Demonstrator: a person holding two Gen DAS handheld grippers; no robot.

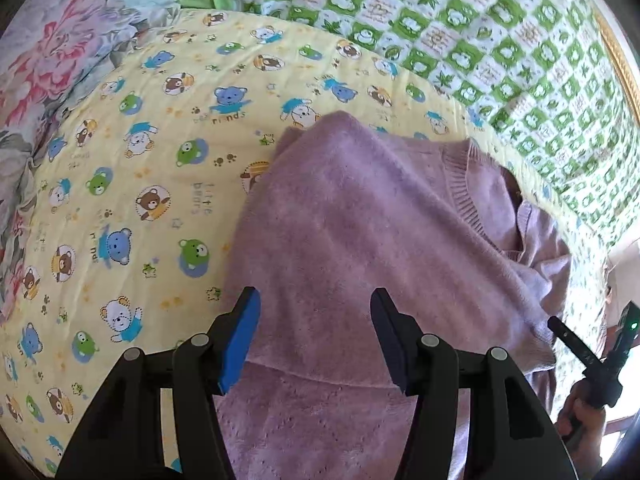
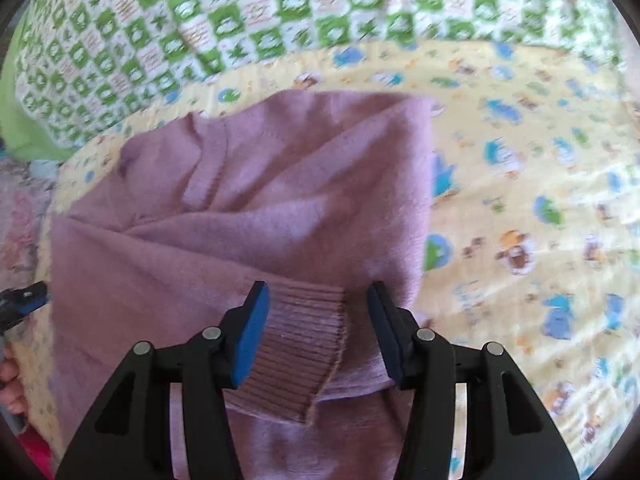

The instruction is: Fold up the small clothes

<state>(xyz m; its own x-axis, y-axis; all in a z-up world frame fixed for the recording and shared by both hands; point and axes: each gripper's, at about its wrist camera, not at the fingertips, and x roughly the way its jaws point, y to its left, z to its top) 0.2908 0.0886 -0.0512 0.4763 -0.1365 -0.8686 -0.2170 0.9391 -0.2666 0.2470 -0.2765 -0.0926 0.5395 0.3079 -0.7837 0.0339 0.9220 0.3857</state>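
A small mauve knitted sweater [image 1: 360, 232] lies partly folded on a yellow bear-print sheet [image 1: 140, 160]. My left gripper [image 1: 316, 300] is open just above a folded-over edge of the sweater, nothing between its pads. In the right wrist view the sweater [image 2: 248, 208] shows its ribbed V-neck and a sleeve laid across the body. My right gripper [image 2: 318, 292] is open, its fingers on either side of the sleeve's ribbed cuff [image 2: 304, 344], not closed on it. The right gripper also shows at the right edge of the left wrist view [image 1: 592, 356].
A green-and-white checked quilt [image 1: 480, 40] covers the far side of the bed, also in the right wrist view [image 2: 200, 20]. A floral cover [image 1: 48, 80] lies to the left. The yellow sheet [image 2: 540, 240] stretches to the right of the sweater.
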